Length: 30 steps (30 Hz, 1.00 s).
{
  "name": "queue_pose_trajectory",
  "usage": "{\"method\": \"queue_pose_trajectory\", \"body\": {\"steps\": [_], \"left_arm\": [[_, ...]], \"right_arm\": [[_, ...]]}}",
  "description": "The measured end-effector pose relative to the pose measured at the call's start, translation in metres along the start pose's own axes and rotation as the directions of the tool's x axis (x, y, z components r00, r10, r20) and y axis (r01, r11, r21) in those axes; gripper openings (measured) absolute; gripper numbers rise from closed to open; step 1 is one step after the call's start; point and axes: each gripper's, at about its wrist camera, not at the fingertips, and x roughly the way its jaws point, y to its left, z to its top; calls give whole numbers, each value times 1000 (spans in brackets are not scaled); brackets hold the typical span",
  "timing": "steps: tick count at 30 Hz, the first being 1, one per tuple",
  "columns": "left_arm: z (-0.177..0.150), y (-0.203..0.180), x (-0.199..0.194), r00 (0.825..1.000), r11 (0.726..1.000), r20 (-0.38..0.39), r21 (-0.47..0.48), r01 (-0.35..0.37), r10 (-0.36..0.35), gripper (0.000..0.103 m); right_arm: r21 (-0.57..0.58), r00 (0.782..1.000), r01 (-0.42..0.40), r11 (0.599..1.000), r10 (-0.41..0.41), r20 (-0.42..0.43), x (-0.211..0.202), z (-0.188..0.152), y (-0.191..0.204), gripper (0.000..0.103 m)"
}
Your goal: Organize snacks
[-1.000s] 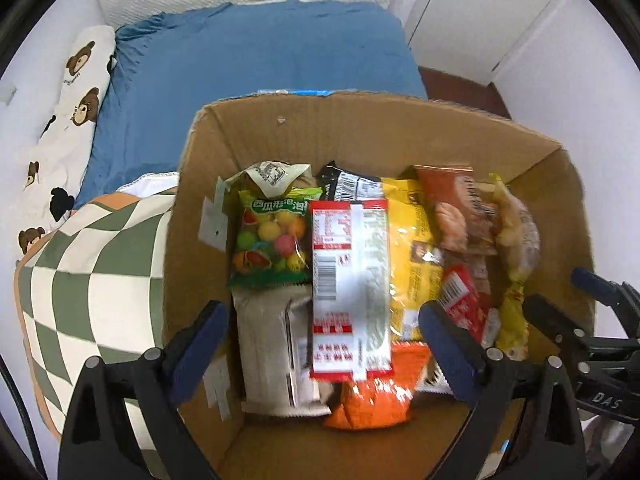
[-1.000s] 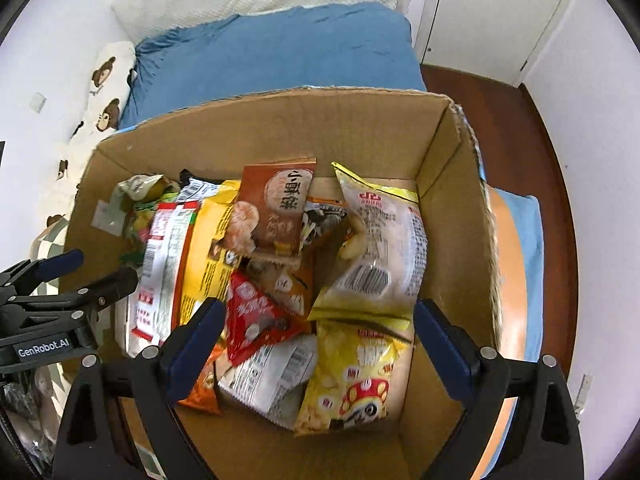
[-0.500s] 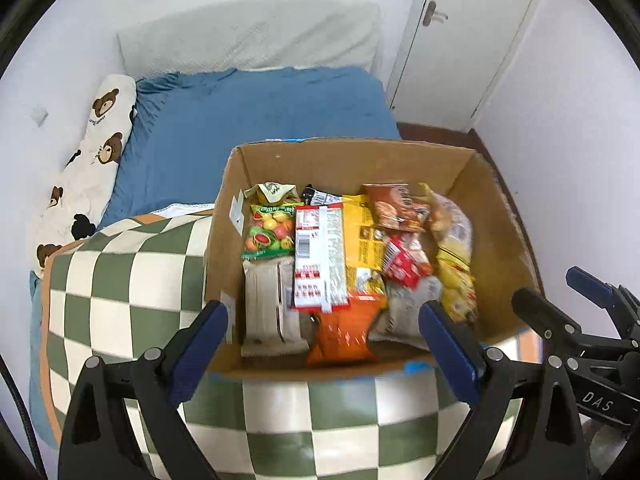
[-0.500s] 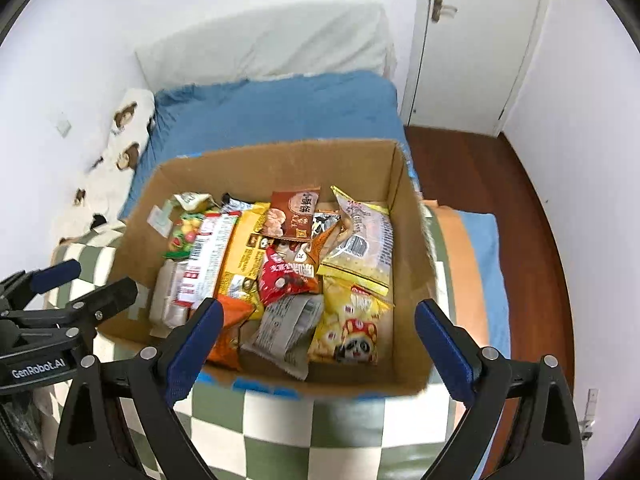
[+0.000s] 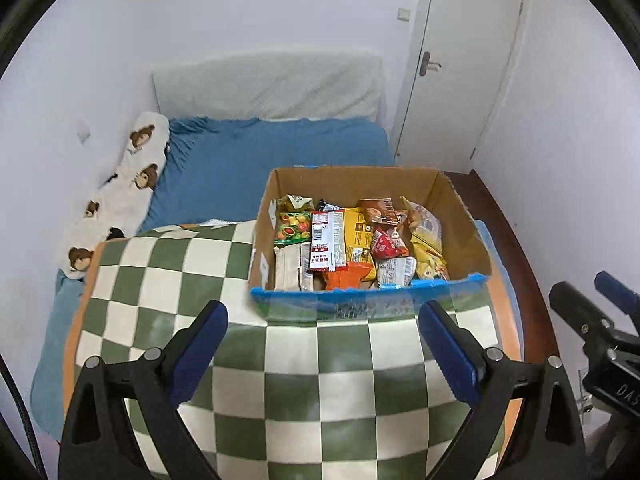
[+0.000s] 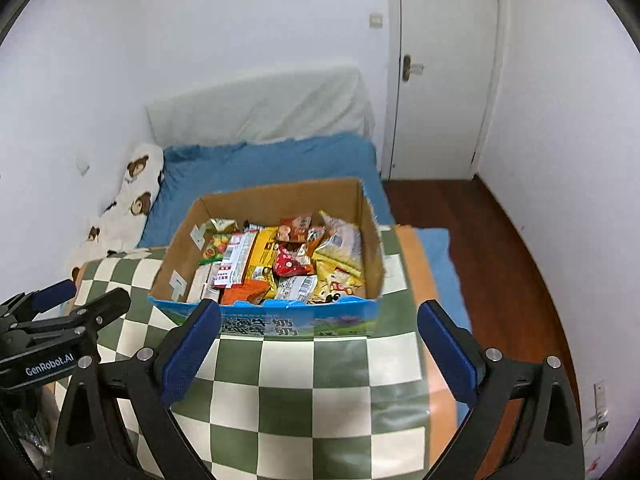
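Pulling back and upward: both wrist views are now taking in the whole room, where a second ago the cardboard box (image 5: 460, 216) was filling each frame and half a second ago it was already shrinking toward centre.

- Bed with blue sheet (image 5: 280, 152): now lying across the upper middle of the left view, white headboard cushion behind it, door at upper right.
- Checkered cloth (image 5: 320, 380): now spreading over the lower half of both views, bare of packets.
- Box: sitting just right of centre in the left view, centre in the right view (image 6: 372, 240), resting on the cloth, its blue printed front wall facing the cameras.
- Snacks (image 5: 352, 244): lying packed flat inside the box, none seen outside it. Judging from this, the sorting is looking finished or nearly so, and the withdrawal is reading as a closing step.
- Left gripper (image 5: 320, 344): jaws standing wide, nothing between the blue pads, touching nothing.
- Right gripper (image 6: 320, 344): jaws opening toward their widest, empty, hanging over the cloth near the box front without touching it.
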Motion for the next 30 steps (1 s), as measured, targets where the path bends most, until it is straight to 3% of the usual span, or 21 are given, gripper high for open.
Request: {"method": "queue_pose_trajectory", "body": {"steps": [8,15,22,30], "left_arm": [[-28,-4,-59,998,998,50,23,-51,50,98],[-38,-5,-99,991,996,115,30,-79,75,98],[-47,-10,-113,990,997,125,31,-65,60,98],[-48,-14,-113,988,997,143,29,-68,63,98]], "right_arm": [[-9,998,-15,1000,15,61,-71,-27,3,101],[-1,996,-31,1000,31,89,-110,-39,2,101],[-6,993,-39,999,39,116,-138,-47,4,101],[-12,992,-28,1000,30,124,-139,-47,4,101]]}}
